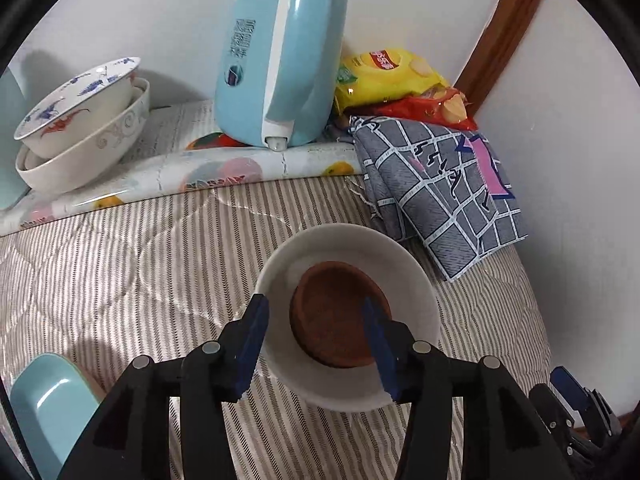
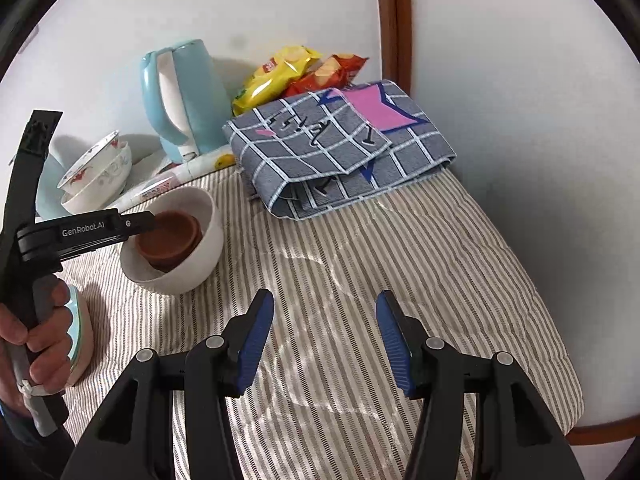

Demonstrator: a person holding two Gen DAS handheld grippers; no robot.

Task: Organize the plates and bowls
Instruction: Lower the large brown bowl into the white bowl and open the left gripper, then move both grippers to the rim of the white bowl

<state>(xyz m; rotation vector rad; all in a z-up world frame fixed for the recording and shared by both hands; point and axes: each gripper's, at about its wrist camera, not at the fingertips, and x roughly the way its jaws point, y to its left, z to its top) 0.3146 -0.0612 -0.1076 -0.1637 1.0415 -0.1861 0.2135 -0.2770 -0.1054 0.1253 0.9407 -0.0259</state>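
A white bowl (image 1: pixel 404 256) stands on the striped cloth with a small brown dish (image 1: pixel 332 312) inside it. My left gripper (image 1: pixel 316 344) is open just above the bowl's near rim, one finger outside the rim and one over the brown dish. The bowl (image 2: pixel 208 232) and dish (image 2: pixel 168 236) also show in the right wrist view, with the left gripper reaching over them. My right gripper (image 2: pixel 324 340) is open and empty above bare cloth. Two stacked patterned bowls (image 1: pixel 76 120) stand at the back left, tilted.
A light blue kettle (image 1: pixel 280 56) stands at the back. Snack bags (image 1: pixel 388 76) and a folded grey checked cloth (image 1: pixel 436 184) lie at the back right. A light blue dish (image 1: pixel 48 408) sits near the left front. A wall bounds the right side.
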